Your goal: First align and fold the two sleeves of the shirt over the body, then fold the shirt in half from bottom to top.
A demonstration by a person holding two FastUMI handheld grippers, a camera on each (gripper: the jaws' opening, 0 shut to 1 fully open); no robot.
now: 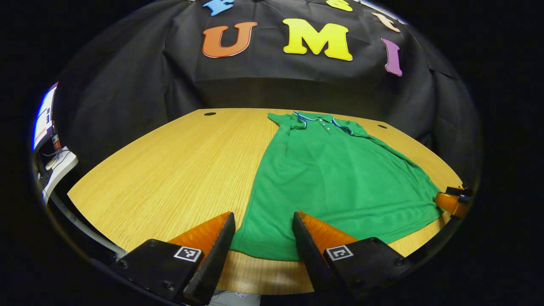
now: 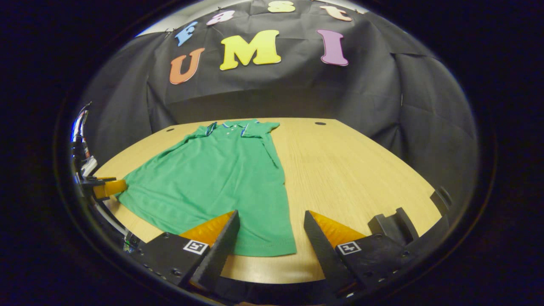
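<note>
A green polo shirt [image 1: 335, 178] lies flat on the wooden table [image 1: 178, 170], its collar [image 1: 323, 119] at the far end and the hem near me. Both sleeves look folded in over the body. My left gripper [image 1: 263, 219] is open, its fingers straddling the hem's near left corner. In the right gripper view the shirt [image 2: 216, 178] spreads to the left, and my right gripper [image 2: 271, 216] stands open over the hem's near right corner. Each gripper also appears far off at the other hem corner: the right gripper [image 1: 452, 202], the left gripper [image 2: 104, 187].
Two small round holes [image 1: 210, 114] [image 1: 382, 126] sit near the table's far edge. Equipment with cables [image 1: 55, 165] stands off the table's left side. A black fixture [image 2: 391, 225] sits at the near right table edge. Bare wood [image 2: 348, 170] lies right of the shirt.
</note>
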